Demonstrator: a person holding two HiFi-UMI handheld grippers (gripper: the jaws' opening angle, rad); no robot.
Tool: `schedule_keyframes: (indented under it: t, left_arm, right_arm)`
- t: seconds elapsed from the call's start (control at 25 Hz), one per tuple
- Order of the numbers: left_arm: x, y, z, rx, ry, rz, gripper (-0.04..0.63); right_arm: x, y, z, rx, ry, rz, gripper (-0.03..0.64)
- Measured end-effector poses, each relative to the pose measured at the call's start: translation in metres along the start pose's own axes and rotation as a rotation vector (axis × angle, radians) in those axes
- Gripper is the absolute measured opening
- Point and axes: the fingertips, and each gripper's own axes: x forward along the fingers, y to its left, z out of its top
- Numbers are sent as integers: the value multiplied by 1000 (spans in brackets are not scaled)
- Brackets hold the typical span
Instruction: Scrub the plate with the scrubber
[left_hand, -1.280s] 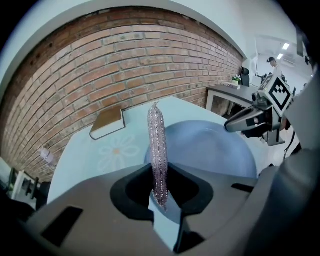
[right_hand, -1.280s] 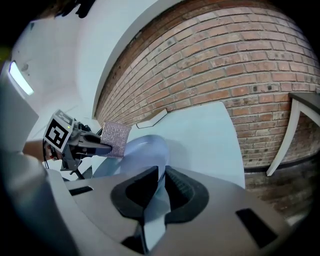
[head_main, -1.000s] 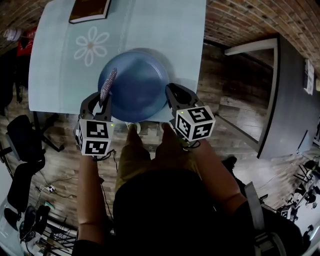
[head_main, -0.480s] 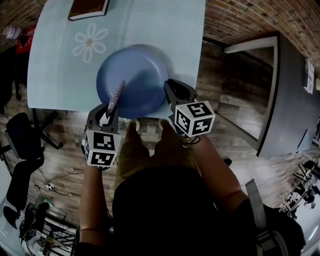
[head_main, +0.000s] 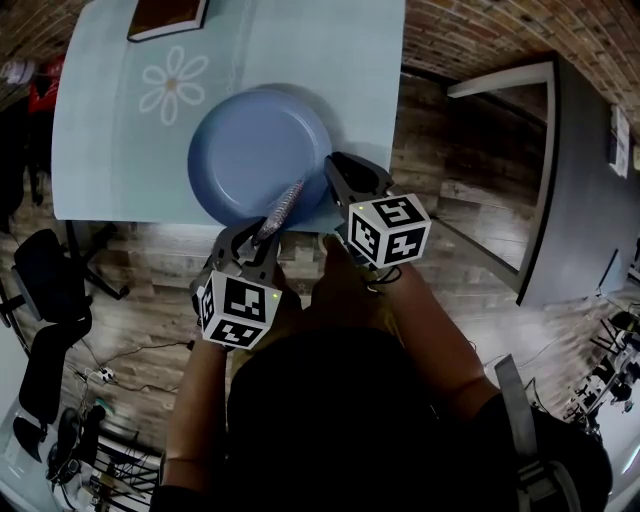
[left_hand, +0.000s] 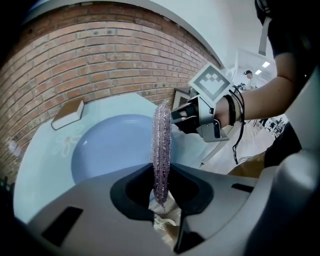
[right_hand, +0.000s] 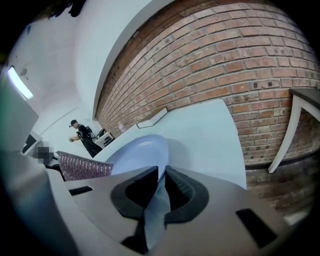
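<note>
The blue plate (head_main: 250, 150) lies on the pale worktop (head_main: 100, 150), near its front edge. The right gripper (head_main: 345, 178) has its fingers clamped on the plate's rim at 4 o'clock. The left gripper (head_main: 252, 240) pinches the purple scrubber (head_main: 281, 208), whose tip reaches over the rim at 5 o'clock.

The round blue plate (head_main: 255, 150) is set at the near edge of the worktop (head_main: 330, 60); the glittery purple scrubber (head_main: 282, 207) is held slanted over its near rim.
</note>
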Motion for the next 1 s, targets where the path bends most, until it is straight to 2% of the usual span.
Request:
schedule_keyframes:
  t: [0.12, 0.32, 0.48, 0.68, 1.0]
  left_arm:
    - [10, -15, 11, 20, -22, -40, 84]
    - [26, -24, 29, -5, -61, -67, 84]
    - [35, -22, 39, -24, -88, -61, 84]
    - [47, -15, 48, 20, -87, -38, 83]
    - [61, 9, 62, 34, -76, -7, 83]
  right_arm:
    - [0, -1, 1, 4, -5, -1, 64]
    - [1, -2, 2, 19, -17, -6, 64]
    - [2, -3, 2, 32, -24, -8, 63]
    - [2, -3, 2, 35, -25, -11, 62]
    - [2, -2, 4, 38, -32, -13, 61]
